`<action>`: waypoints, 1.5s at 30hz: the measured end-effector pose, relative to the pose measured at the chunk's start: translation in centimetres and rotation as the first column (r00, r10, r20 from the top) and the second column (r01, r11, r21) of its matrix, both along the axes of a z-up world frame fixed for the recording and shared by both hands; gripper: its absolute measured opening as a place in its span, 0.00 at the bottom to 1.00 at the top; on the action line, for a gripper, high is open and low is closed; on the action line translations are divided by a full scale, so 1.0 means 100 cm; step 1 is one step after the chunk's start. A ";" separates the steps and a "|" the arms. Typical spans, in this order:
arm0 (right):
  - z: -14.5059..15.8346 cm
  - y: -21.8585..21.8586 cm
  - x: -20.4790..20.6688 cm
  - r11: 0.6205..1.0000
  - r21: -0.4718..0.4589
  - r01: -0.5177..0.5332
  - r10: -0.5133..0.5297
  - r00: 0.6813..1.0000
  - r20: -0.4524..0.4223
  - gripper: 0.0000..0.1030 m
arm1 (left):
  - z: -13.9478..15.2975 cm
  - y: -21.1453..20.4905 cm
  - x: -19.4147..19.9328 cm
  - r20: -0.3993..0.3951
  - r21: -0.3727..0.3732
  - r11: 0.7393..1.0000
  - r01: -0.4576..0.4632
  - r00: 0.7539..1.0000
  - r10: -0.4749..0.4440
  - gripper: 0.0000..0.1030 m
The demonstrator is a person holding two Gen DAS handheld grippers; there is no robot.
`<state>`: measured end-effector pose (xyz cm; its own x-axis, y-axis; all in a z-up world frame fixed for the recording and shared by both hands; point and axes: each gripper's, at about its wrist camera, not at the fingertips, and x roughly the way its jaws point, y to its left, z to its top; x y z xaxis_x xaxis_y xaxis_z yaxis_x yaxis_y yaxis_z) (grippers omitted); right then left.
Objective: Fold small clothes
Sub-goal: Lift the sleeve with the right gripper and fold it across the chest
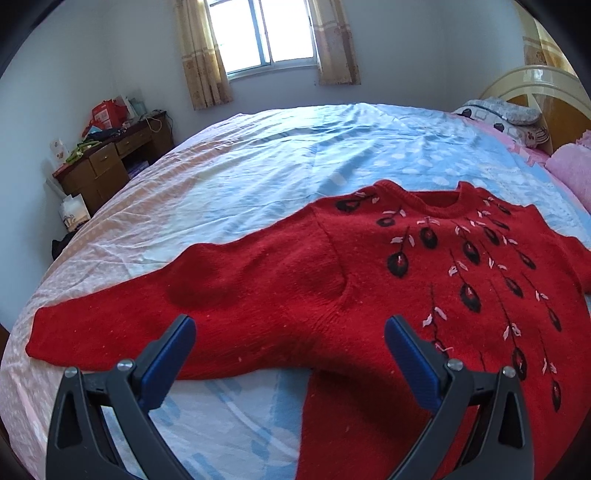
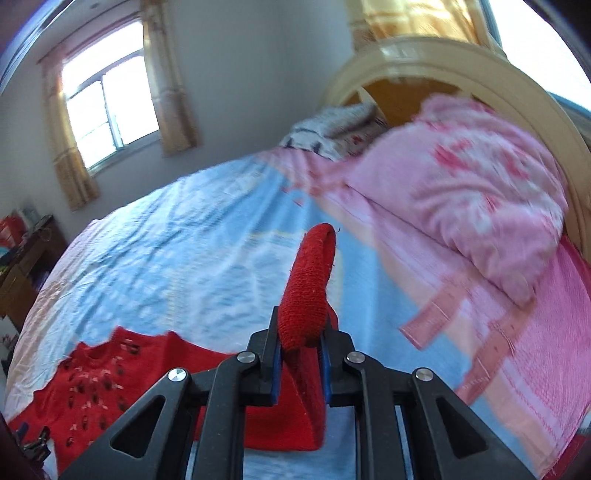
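Across the blue-and-pink bedsheet (image 1: 258,155) the red sweater (image 1: 369,277) lies face up, black-and-pink flower trim showing, one sleeve (image 1: 122,325) stretched flat, with pillows (image 2: 461,192) piled by the cream headboard (image 2: 443,70) and a cluttered wooden desk (image 1: 110,162) under the curtained window (image 1: 258,33). Left gripper (image 1: 290,332) hovers over that sleeve with jaws spread wide, nothing between them. Right gripper (image 2: 299,347) is clenched on the other sleeve's cuff (image 2: 310,284), lifted clear off the bed.
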<state>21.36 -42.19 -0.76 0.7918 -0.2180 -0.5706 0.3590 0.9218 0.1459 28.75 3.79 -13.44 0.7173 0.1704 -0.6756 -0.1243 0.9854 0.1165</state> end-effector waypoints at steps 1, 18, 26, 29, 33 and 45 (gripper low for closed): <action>0.006 0.009 0.003 1.000 -0.009 -0.016 0.016 1.000 0.010 0.15 | 0.000 0.003 -0.001 0.000 -0.004 1.000 -0.001 1.000 0.001 1.00; 0.063 0.188 0.046 0.942 -0.143 -0.303 0.317 0.944 0.093 0.15 | -0.006 0.037 -0.019 0.000 -0.080 0.997 -0.018 1.000 0.019 1.00; 0.051 0.285 0.066 0.877 -0.159 -0.453 0.468 0.880 0.078 0.15 | -0.012 0.054 -0.022 -0.005 -0.100 0.994 -0.044 0.999 0.044 1.00; 0.036 0.315 0.072 0.856 -0.151 -0.495 0.509 0.858 0.069 0.15 | -0.016 0.063 -0.022 -0.015 -0.113 0.991 -0.066 0.998 0.065 1.00; 0.000 0.362 0.082 0.823 -0.102 -0.559 0.565 0.825 0.031 0.15 | -0.020 0.070 -0.023 -0.024 -0.109 0.991 -0.081 0.997 0.079 1.00; -0.115 0.450 0.091 0.751 -0.059 -0.658 0.649 0.752 -0.118 0.14 | -0.025 0.086 -0.028 -0.041 -0.067 0.990 -0.123 0.992 0.120 1.00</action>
<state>30.41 2.82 -12.27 0.7100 0.2803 -0.6460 -0.3289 0.9432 0.0478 25.96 12.35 -15.92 0.6686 0.2065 -0.7143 -0.2406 0.9691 0.0549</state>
